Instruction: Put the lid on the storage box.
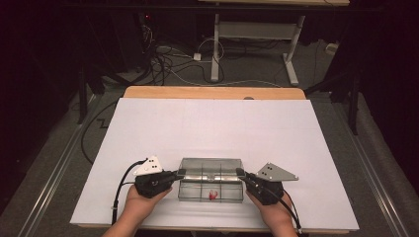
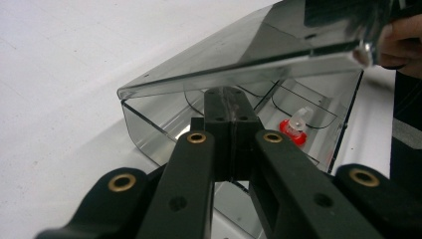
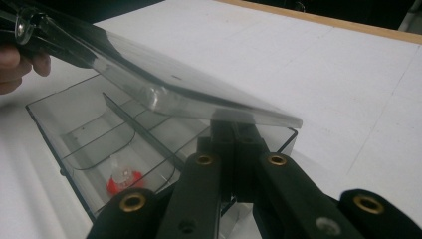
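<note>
A clear plastic compartment box (image 1: 210, 199) sits near the table's front edge, with its lid (image 1: 211, 167) raised partway. A small red-and-clear piece (image 1: 212, 195) lies in a front compartment. My left gripper (image 1: 182, 172) is at the box's left end and my right gripper (image 1: 240, 172) at its right end. In the left gripper view the jaws are shut, and my gripper (image 2: 230, 102) reaches under the lid (image 2: 259, 45), with the red piece (image 2: 293, 130) beyond. In the right gripper view my gripper (image 3: 233, 130) is shut too, just under the lid's edge (image 3: 164, 84), with the red piece (image 3: 123, 180) to the left.
The box rests on a white sheet (image 1: 212, 128) that covers the table, with a wooden edge (image 1: 212, 92) at the far side. Beyond the table are a desk frame (image 1: 215, 49) and floor cables (image 1: 163, 59). The other hand (image 2: 403, 45) (image 3: 15, 64) shows at the lid's far end.
</note>
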Action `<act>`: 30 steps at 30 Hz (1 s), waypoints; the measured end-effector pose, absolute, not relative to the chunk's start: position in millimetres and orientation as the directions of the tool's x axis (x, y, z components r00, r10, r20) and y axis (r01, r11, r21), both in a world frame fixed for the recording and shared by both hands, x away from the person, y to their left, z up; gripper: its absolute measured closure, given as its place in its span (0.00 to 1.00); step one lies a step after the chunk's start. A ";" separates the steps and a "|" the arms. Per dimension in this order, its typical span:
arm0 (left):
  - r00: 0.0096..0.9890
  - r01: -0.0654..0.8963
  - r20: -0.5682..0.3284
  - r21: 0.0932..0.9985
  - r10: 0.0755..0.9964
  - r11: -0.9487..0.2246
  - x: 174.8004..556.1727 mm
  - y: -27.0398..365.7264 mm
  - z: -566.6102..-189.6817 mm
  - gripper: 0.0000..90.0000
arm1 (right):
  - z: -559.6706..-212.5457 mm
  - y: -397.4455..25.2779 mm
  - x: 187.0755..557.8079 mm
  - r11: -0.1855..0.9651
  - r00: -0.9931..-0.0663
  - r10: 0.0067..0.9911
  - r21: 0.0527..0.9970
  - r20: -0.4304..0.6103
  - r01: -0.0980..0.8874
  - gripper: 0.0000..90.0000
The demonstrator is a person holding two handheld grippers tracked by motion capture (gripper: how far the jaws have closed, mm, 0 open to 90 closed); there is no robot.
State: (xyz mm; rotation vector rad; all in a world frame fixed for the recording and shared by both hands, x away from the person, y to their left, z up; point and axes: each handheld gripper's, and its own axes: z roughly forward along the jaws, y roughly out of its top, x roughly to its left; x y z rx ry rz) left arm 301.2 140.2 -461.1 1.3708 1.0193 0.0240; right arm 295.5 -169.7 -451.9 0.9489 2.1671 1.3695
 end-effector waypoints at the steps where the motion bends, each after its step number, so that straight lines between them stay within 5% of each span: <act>1: 0.595 0.531 -0.579 0.804 0.558 0.268 301.0 140.2 -461.4 0.98 | -452.7 -169.8 294.8 0.287 -0.687 0.727 0.899 0.020 0.330 1.00; 30: 0.601 0.537 -0.574 0.805 0.555 0.252 284.2 150.2 -470.8 0.98 | -470.1 -216.7 283.1 0.290 -0.603 0.798 0.868 0.014 0.404 0.98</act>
